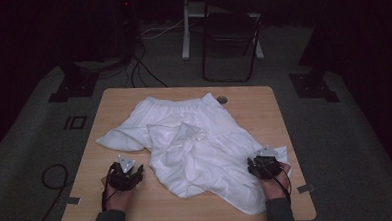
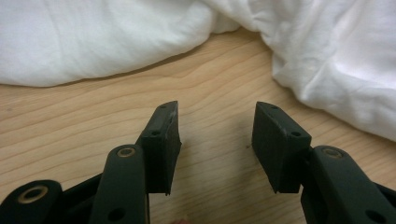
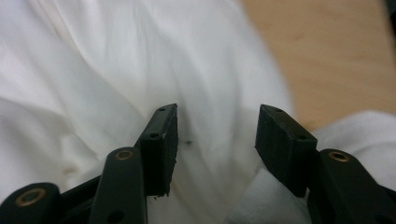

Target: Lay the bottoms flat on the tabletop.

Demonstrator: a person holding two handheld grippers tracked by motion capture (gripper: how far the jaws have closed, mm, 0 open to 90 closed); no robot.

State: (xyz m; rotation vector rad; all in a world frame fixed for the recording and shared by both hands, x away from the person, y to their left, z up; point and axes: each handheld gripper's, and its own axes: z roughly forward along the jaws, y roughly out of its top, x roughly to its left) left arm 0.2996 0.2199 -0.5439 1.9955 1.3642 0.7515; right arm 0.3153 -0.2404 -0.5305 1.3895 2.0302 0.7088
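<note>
- The white garment (image 1: 190,146) lies crumpled across the middle of the wooden surface (image 1: 263,102).
- Left gripper (image 2: 216,140) rests on bare wood beside the garment, fingers spread, empty.
- Right gripper (image 3: 217,140) hovers over the garment's right edge, fingers spread, nothing pinched.
- Step in hand, likely: choosing grasp points; next, close on an edge.

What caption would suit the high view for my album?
Two handheld grippers, left gripper and right gripper, both open beside a crumpled white garment on a wooden table.

Garment (image 1: 195,140): white cloth, soft, matt, wrinkly. Table (image 1: 138,208): light wood-grain top, smooth, slight sheen. Left gripper (image 2: 216,140) jaws: black matt plastic w/ brass-look rivets.
</note>
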